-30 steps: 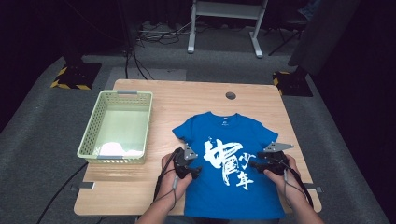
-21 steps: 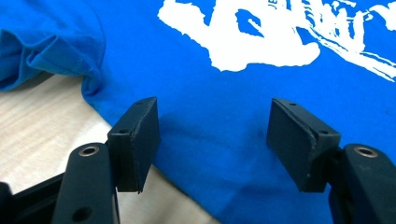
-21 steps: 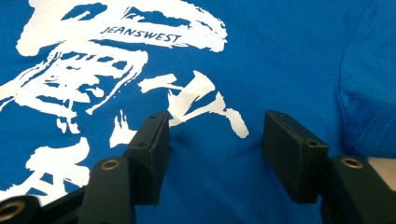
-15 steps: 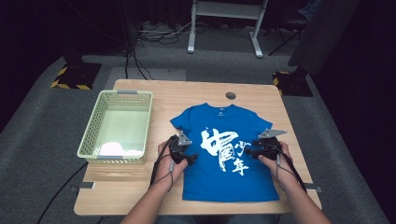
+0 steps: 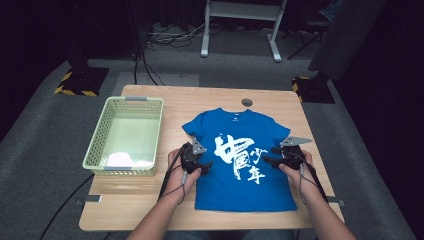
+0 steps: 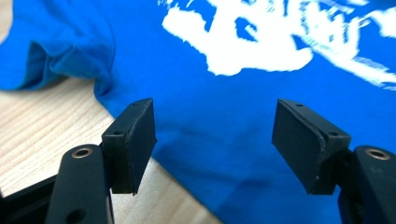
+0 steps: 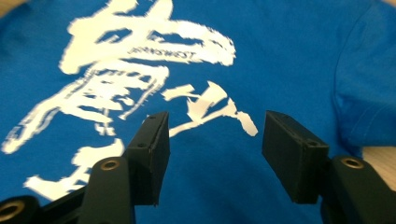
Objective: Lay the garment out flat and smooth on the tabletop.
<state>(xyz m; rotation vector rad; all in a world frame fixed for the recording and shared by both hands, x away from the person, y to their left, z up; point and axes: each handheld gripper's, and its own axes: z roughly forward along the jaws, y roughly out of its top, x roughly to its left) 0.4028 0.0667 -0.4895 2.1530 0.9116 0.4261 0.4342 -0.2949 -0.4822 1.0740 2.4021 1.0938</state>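
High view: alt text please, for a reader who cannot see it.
A blue T-shirt with white print lies flat on a wooden table, an open left gripper and right gripper at its sides. A green basket sits to the left.

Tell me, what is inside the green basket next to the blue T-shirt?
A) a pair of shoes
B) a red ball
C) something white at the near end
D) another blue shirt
C: in the high view, the green basket left of the blue T-shirt holds a pale white bundle at its near end; what it is cannot be told.
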